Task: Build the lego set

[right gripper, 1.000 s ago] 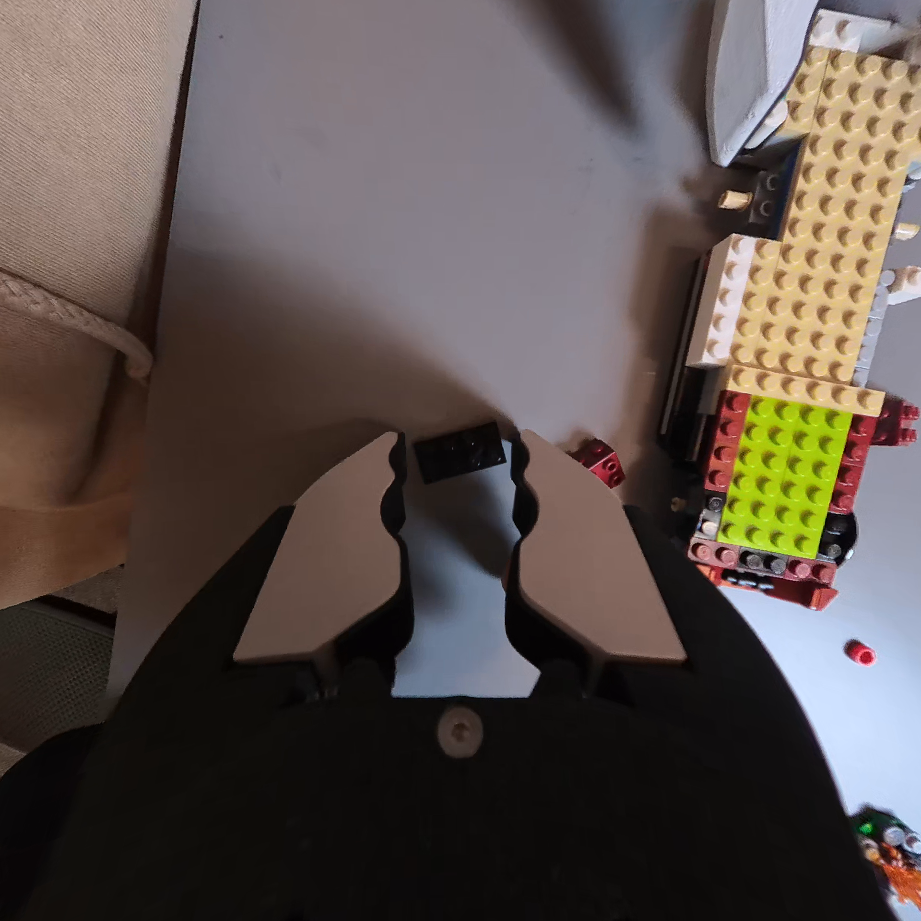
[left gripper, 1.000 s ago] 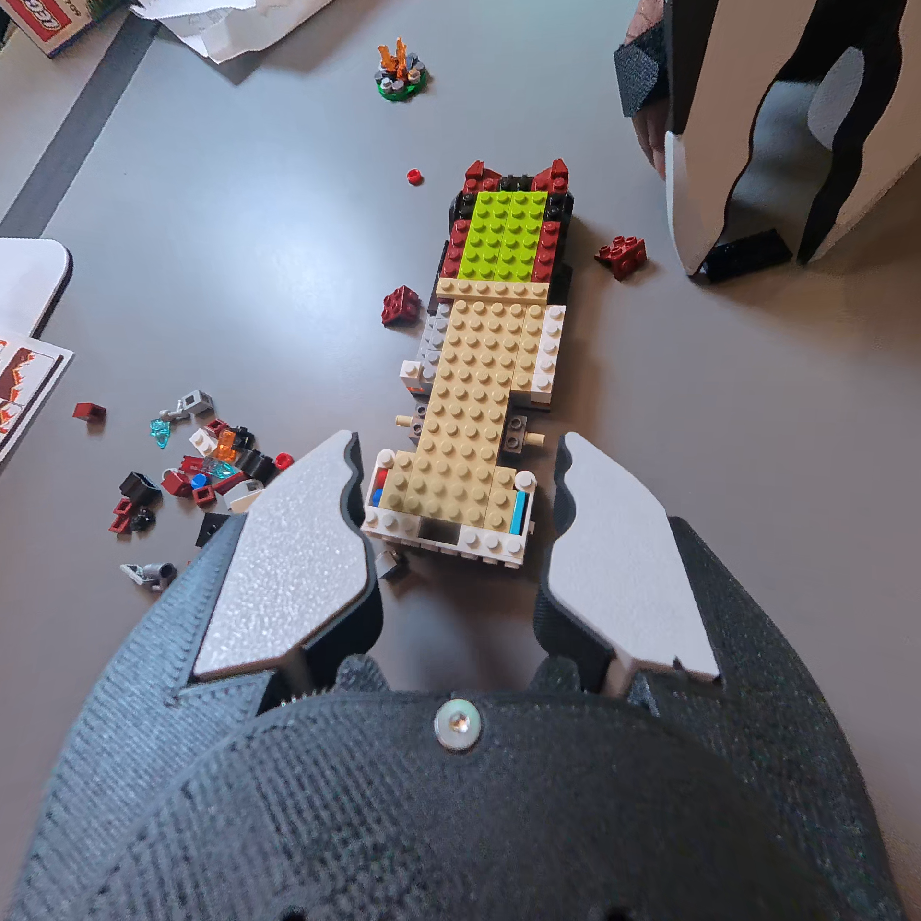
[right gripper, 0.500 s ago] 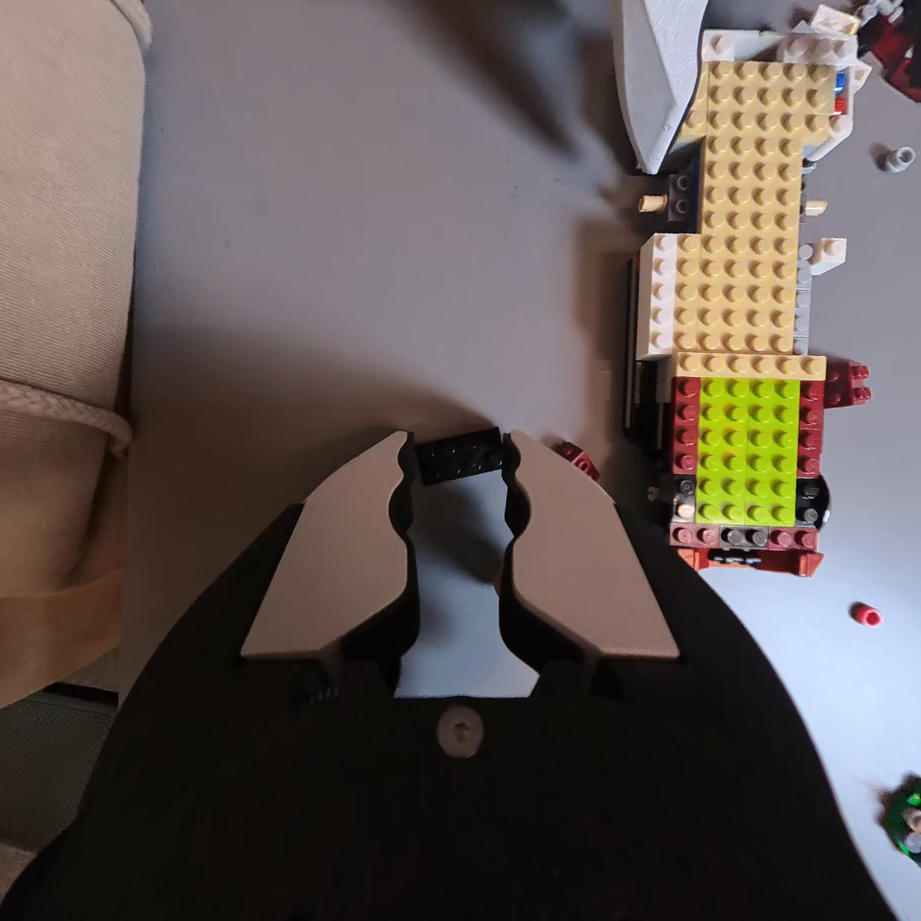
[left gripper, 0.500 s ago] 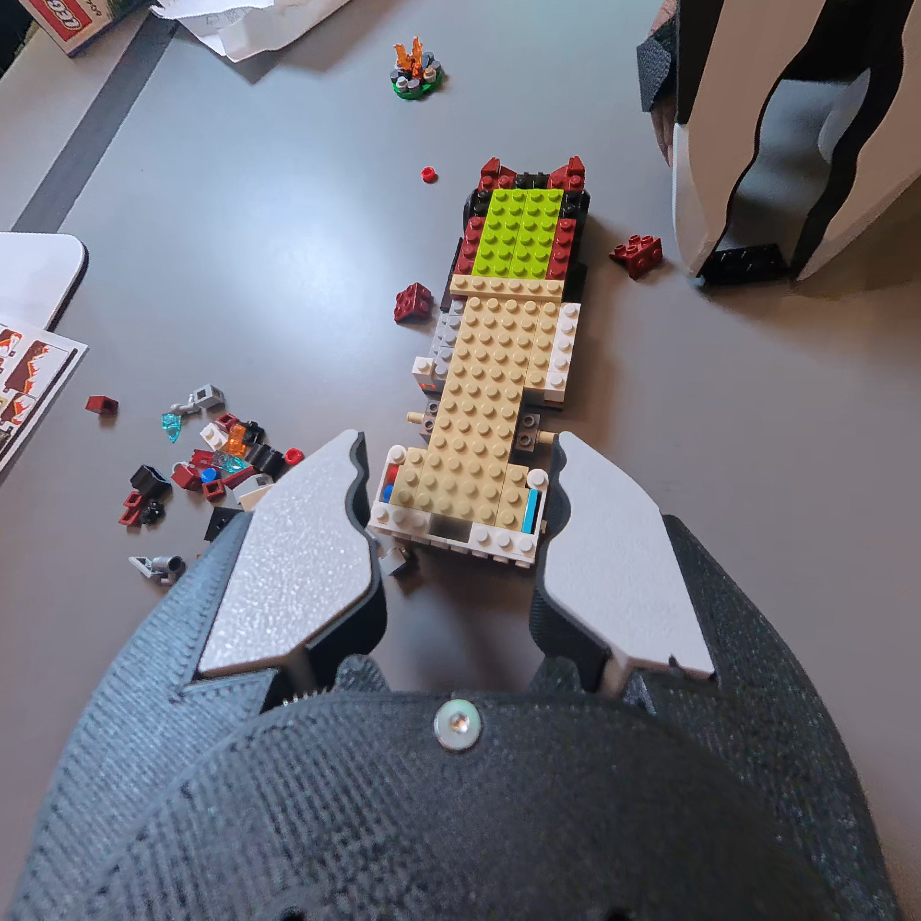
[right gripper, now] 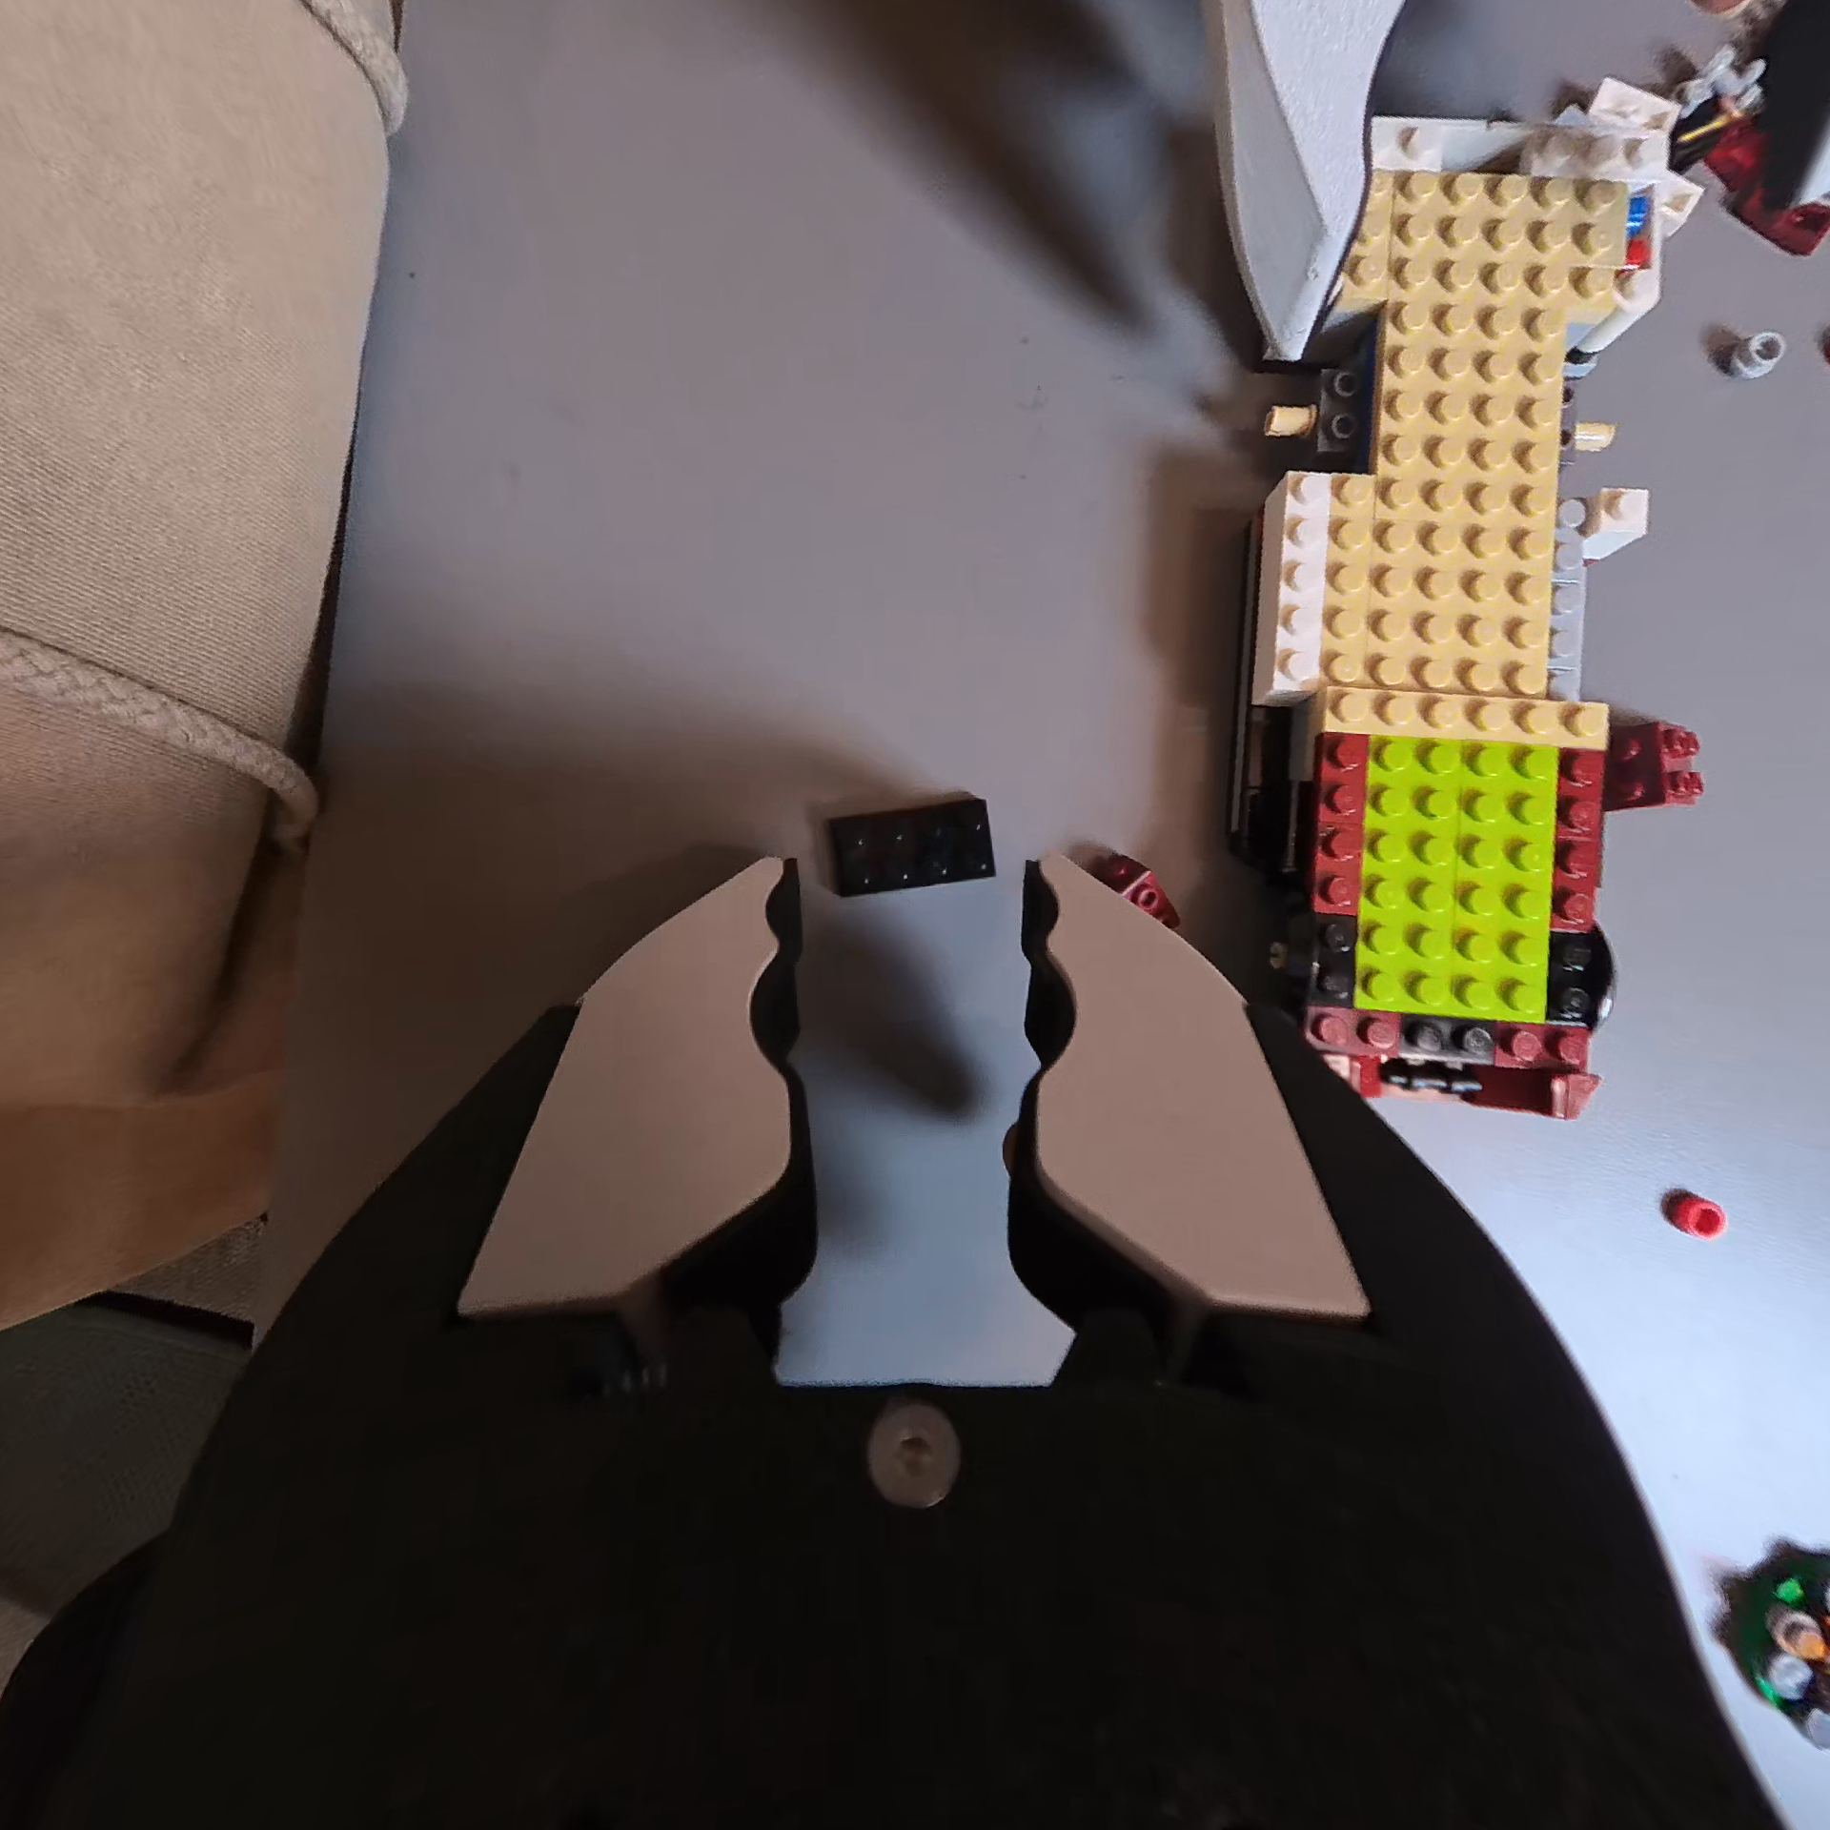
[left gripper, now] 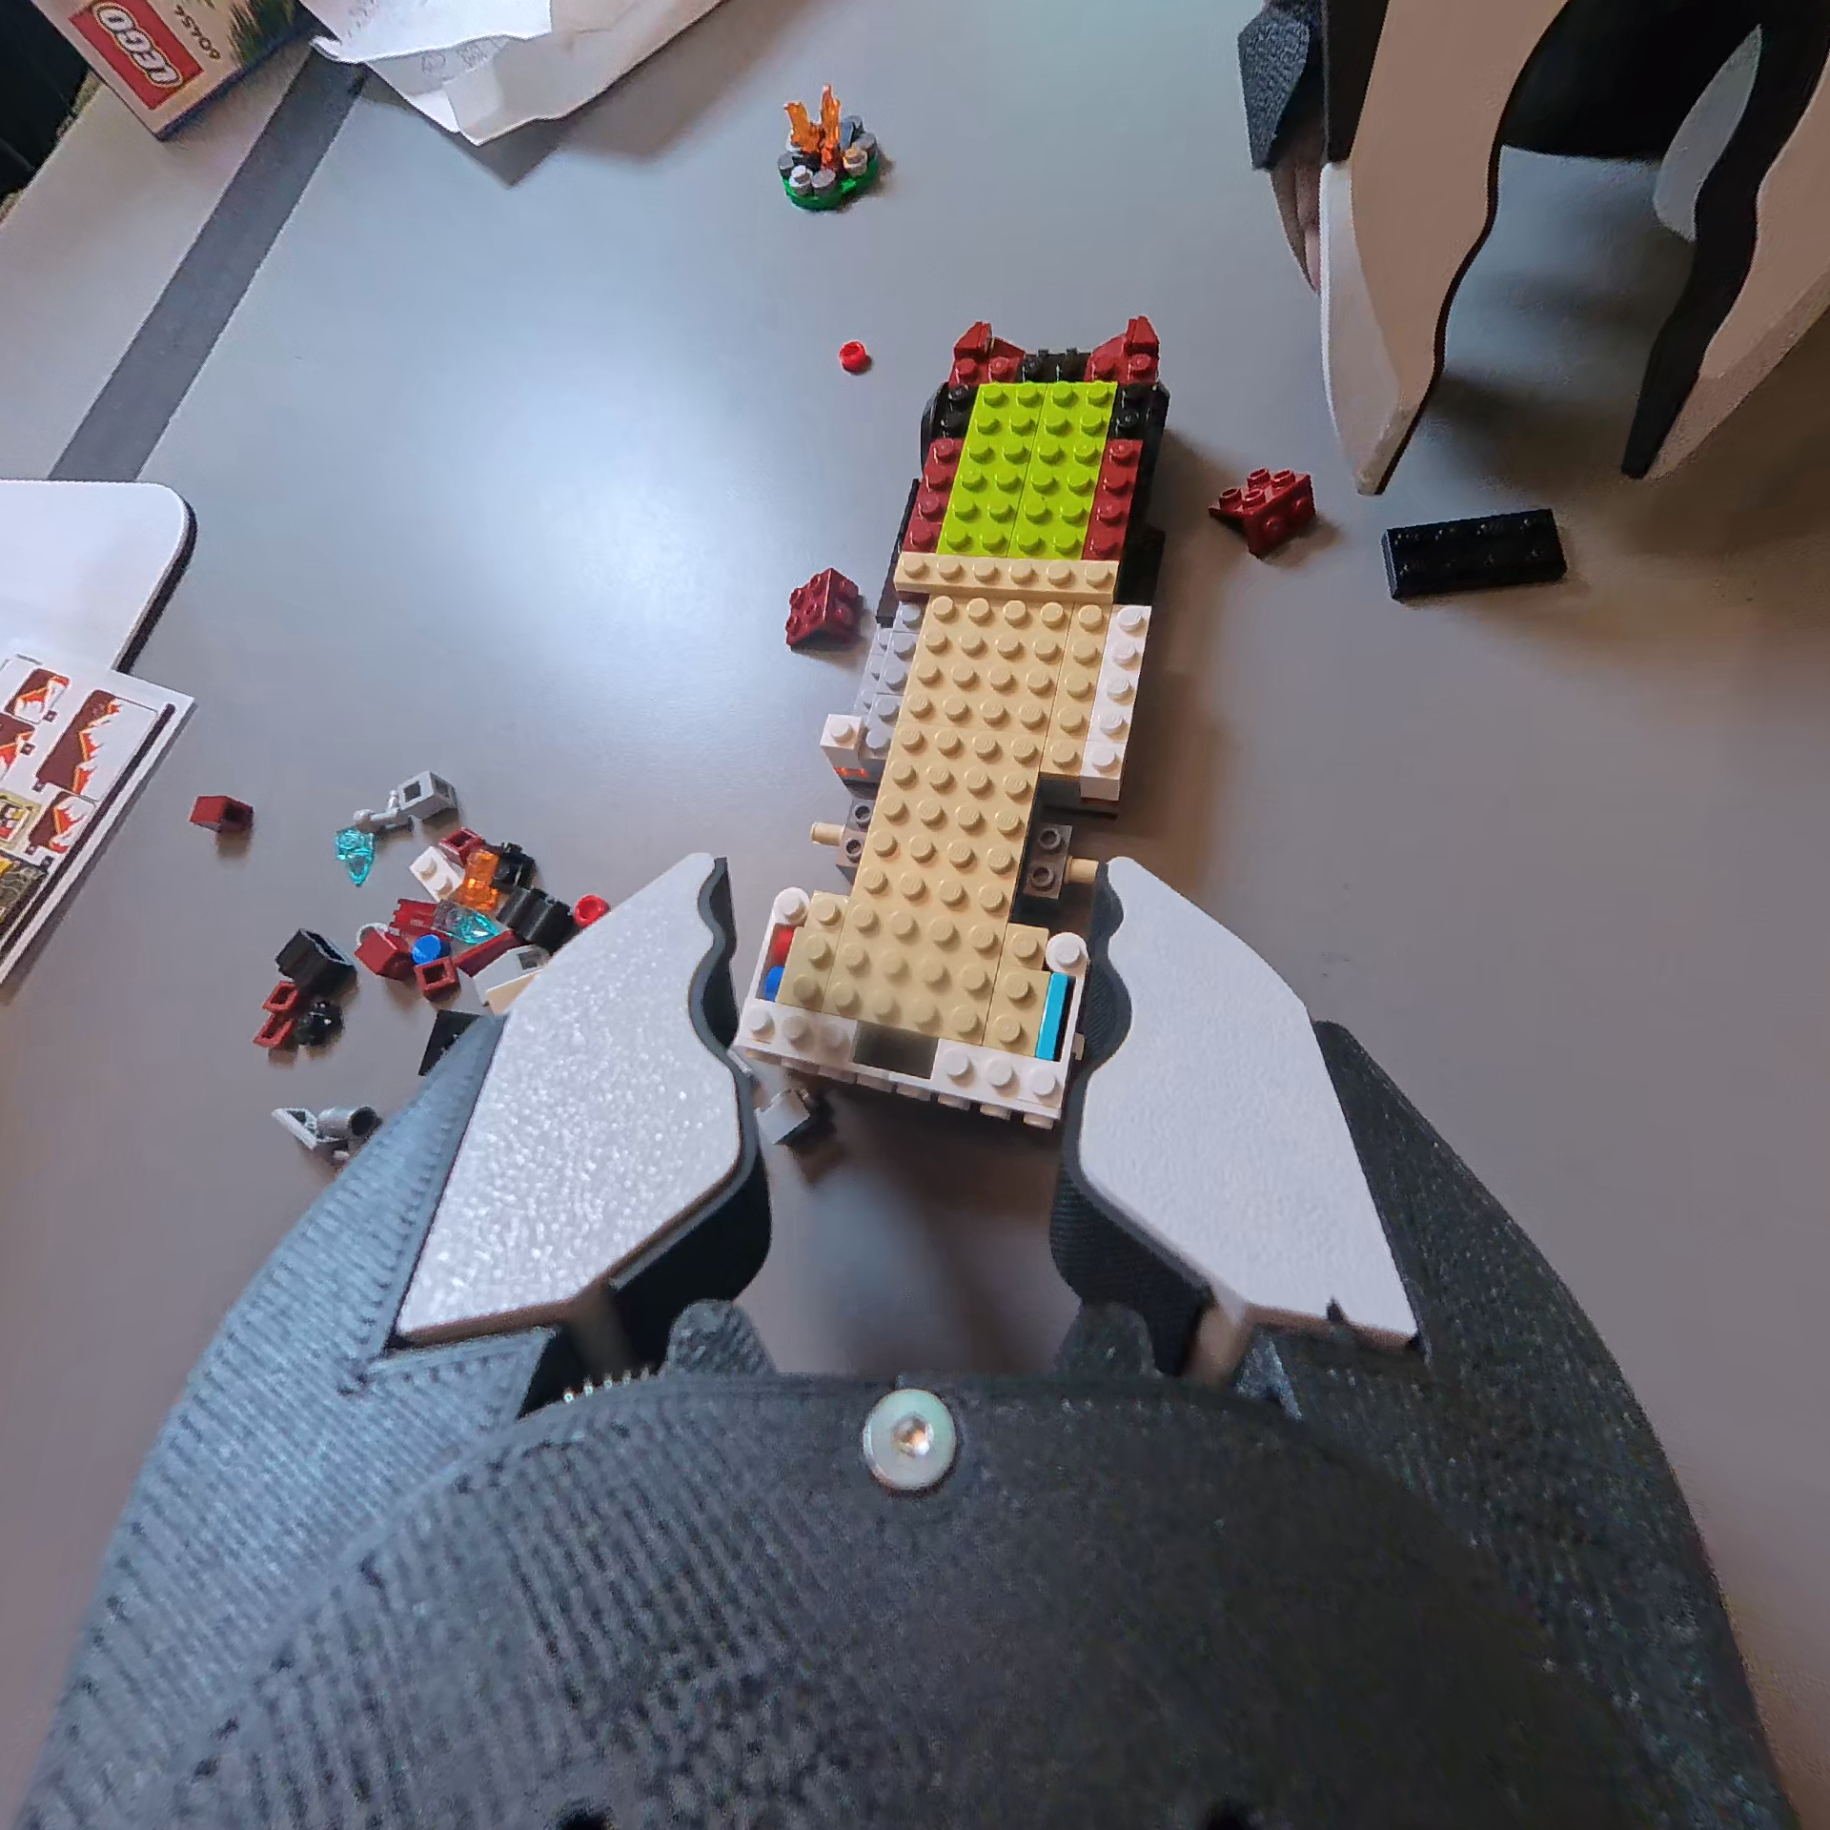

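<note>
A long brick model (left gripper: pixel 980 792) with a tan deck and a lime green patch lies on the grey table (left gripper: pixel 495 446). My left gripper (left gripper: pixel 916 881) straddles its near white-edged end, and both pads rest against its sides. The model also shows in the right wrist view (right gripper: pixel 1456 555). My right gripper (right gripper: pixel 909 871) is open and empty. A flat black brick (right gripper: pixel 911 842) lies on the table just ahead of its fingertips, touching neither pad. In the left wrist view the right gripper (left gripper: pixel 1515 465) hangs above that black brick (left gripper: pixel 1475 553).
Dark red bricks (left gripper: pixel 1266 505) (left gripper: pixel 822 609) lie either side of the model. A heap of small loose pieces (left gripper: pixel 436 921) sits left of my left gripper. A small campfire build (left gripper: pixel 830 149), a red stud (left gripper: pixel 852 355), a printed sheet (left gripper: pixel 69 792) and a box (left gripper: pixel 168 50) lie farther off. A beige cushion (right gripper: pixel 149 495) borders the table. Left tips and right tips are each some 15 cm from the red stud (left gripper: pixel 852 355). Seen from the right wrist view (right gripper: pixel 1690 1223) as well.
The right gripper's pads stood against the black brick half a second ago. They have since opened and drawn back, leaving it on the table. The left jaws narrowed onto the model's near end.
</note>
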The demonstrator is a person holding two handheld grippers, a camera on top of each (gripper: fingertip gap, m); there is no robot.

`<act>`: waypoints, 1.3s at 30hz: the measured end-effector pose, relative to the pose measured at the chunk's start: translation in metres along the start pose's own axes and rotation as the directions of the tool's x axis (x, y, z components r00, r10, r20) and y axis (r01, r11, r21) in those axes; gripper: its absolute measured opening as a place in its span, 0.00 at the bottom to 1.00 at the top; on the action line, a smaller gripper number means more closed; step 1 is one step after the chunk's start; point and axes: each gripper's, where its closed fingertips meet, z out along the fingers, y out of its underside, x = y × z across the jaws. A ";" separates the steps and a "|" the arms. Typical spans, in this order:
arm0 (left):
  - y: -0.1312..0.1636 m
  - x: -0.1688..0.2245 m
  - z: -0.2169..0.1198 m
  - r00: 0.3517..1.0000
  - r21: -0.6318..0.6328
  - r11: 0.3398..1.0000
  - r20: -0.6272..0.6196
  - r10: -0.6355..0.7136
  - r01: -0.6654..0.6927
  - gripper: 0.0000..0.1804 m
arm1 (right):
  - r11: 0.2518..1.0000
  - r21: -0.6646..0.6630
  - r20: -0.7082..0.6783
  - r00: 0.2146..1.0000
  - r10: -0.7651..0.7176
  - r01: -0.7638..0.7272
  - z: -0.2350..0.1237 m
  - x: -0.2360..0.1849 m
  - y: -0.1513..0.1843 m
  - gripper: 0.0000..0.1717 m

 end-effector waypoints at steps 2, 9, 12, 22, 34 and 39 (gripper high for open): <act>0.000 0.000 -0.001 1.000 0.002 1.000 0.001 0.002 -0.002 0.38 | 1.000 -0.018 0.008 1.000 -0.018 0.018 0.004 -0.001 0.000 0.25; -0.001 0.001 -0.001 1.000 0.007 1.000 -0.007 -0.001 0.001 0.38 | 0.997 -0.066 0.006 0.999 -0.039 0.040 0.012 0.001 0.003 0.19; -0.001 0.002 0.000 1.000 0.007 1.000 -0.011 0.001 -0.001 0.38 | 0.997 -0.066 0.009 0.999 -0.034 0.035 0.012 0.001 0.003 0.19; 0.001 -0.003 -0.003 1.000 0.014 1.000 -0.002 -0.010 0.010 0.38 | 0.995 0.082 -0.180 0.981 0.070 -0.056 -0.028 0.073 -0.027 0.19; 0.007 -0.006 -0.002 1.000 0.008 1.000 -0.008 -0.028 0.028 0.38 | 0.994 -0.006 -0.154 0.982 0.109 -0.111 -0.007 0.095 -0.018 0.19; 0.005 -0.006 -0.005 1.000 0.015 0.999 -0.009 -0.030 0.030 0.38 | 0.995 -0.026 -0.134 0.986 0.096 -0.100 -0.006 0.096 -0.017 0.19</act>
